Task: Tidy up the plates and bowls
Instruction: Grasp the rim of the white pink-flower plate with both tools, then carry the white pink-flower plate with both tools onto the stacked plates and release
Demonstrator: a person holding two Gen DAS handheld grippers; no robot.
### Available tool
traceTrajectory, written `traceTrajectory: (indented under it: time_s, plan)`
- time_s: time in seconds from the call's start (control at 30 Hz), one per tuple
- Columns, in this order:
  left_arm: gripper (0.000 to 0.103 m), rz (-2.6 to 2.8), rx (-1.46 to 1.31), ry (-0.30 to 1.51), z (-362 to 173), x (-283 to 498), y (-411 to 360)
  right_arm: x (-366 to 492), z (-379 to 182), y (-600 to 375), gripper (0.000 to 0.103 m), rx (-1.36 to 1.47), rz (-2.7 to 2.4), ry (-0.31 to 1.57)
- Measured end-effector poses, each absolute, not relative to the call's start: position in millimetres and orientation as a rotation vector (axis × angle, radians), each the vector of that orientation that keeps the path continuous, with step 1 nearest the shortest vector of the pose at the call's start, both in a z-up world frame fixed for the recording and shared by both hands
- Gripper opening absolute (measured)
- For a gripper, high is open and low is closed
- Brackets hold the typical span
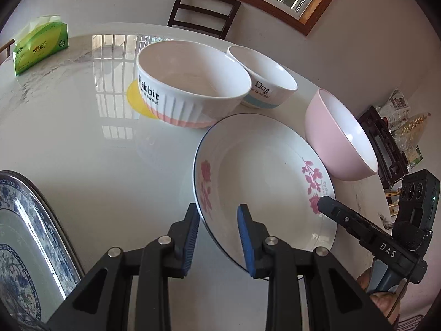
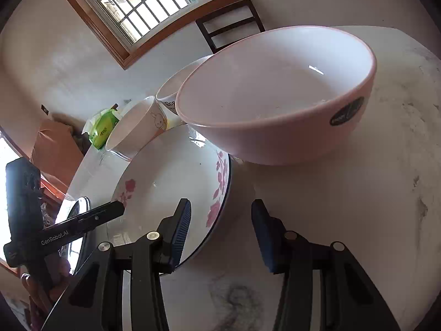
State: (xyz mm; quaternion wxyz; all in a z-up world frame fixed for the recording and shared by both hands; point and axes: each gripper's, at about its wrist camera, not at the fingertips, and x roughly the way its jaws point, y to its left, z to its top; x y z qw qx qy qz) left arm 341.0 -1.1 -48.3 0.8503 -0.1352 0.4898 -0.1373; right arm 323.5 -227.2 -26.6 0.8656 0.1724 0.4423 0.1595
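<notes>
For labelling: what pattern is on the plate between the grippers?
Pink roses, dark blue rim; left wrist view.

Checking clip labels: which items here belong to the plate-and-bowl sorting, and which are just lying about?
Job:
rose plate
pink bowl
Rabbit bowl
Dog bowl
blue patterned plate

Lying about:
tissue pack
yellow coaster
chair

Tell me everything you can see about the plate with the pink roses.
The rose plate is white, glossy, ceramic-looking, with a thin dark rim line and pink rose sprays on opposite sides. It is shallow, empty, and looks tilted rather than flat on the marble table. The left gripper straddles its near rim; the right gripper straddles the opposite edge. The pink bowl stands close beside it.
</notes>
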Motion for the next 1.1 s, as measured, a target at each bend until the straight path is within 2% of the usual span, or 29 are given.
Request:
traceTrajectory:
  time_s: [0.03,0.1,0.13,0.17,0.8,1.1]
  plan:
    - [0.029,-0.291,-0.271,1.036,-49,341,-4,324,-26,-226,0.042,0.357,0.34,0.928]
    - [0.018,-0.245,-0.204,1.028,-48,338,-11,326,-29,-224,0.031,0.353,0.352,0.943]
    - [0.018,-0.238,-0.187,1.016,-47,337,-13,327,-30,-223,0.021,0.356,0.363,0.953]
    - [0.017,-0.238,-0.192,1.018,-47,336,-12,327,-31,-222,0.018,0.359,0.376,0.957]
    - [0.016,-0.178,-0.181,0.899,-6,249,-14,271,-9,-229,0.018,0.377,0.396,0.907]
    - [0.016,-0.081,-0.226,0.825,22,193,39,248,23,-184,0.018,0.327,0.5,0.869]
